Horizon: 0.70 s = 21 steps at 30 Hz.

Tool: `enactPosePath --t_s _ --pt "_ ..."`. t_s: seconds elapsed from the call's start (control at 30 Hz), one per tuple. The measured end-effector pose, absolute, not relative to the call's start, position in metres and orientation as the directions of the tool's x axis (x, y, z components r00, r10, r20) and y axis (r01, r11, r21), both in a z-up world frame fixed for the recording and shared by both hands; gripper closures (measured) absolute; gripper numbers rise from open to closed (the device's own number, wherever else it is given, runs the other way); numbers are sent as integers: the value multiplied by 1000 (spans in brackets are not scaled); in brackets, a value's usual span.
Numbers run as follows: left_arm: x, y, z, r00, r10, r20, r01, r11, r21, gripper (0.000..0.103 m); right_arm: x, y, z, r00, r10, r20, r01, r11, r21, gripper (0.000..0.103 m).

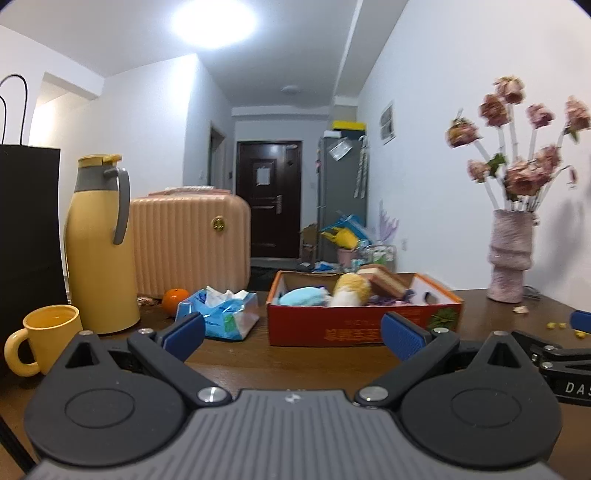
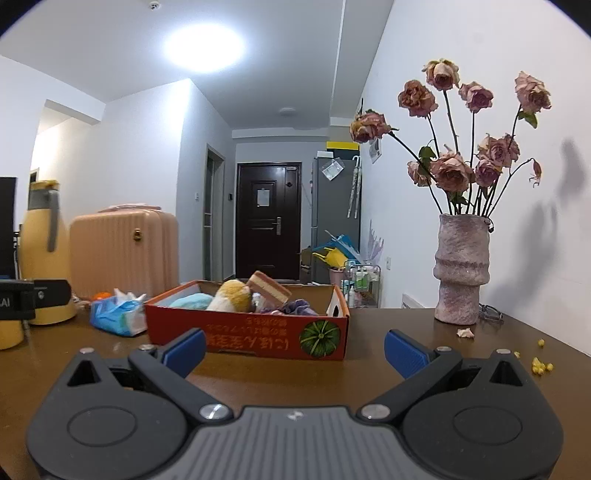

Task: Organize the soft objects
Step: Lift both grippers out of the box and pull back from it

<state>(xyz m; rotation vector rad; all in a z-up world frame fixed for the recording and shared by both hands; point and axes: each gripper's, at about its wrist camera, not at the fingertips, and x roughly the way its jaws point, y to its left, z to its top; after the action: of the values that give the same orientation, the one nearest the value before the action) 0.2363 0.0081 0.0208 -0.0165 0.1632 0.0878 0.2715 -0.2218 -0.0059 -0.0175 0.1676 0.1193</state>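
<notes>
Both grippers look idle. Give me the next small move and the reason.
Probably ease the open right gripper forward toward the red cardboard box. The soft toys, including the yellow plush, sit piled inside it, and both the right and left gripper hold nothing.

White walls, glowing ceiling light (image 1: 214, 22), dark door (image 2: 268, 221) down the hallway.

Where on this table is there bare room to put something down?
Bare wood lies between the red box and the pink vase, and in front of the box. The left end is crowded: tissue pack, orange, yellow flask, mug.
</notes>
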Motion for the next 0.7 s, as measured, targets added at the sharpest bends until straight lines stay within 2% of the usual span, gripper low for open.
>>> enactPosePath --t_s 0.4,0.7 --pt "154 6 3 985 27 -173 -31 999 -23 0 184 -233 -3 962 201 -186 -200 980 25 0" --pt "114 1 -2 987 -11 -159 8 1000 -20 0 139 -231 3 964 165 -209 -173 985 -21 0"
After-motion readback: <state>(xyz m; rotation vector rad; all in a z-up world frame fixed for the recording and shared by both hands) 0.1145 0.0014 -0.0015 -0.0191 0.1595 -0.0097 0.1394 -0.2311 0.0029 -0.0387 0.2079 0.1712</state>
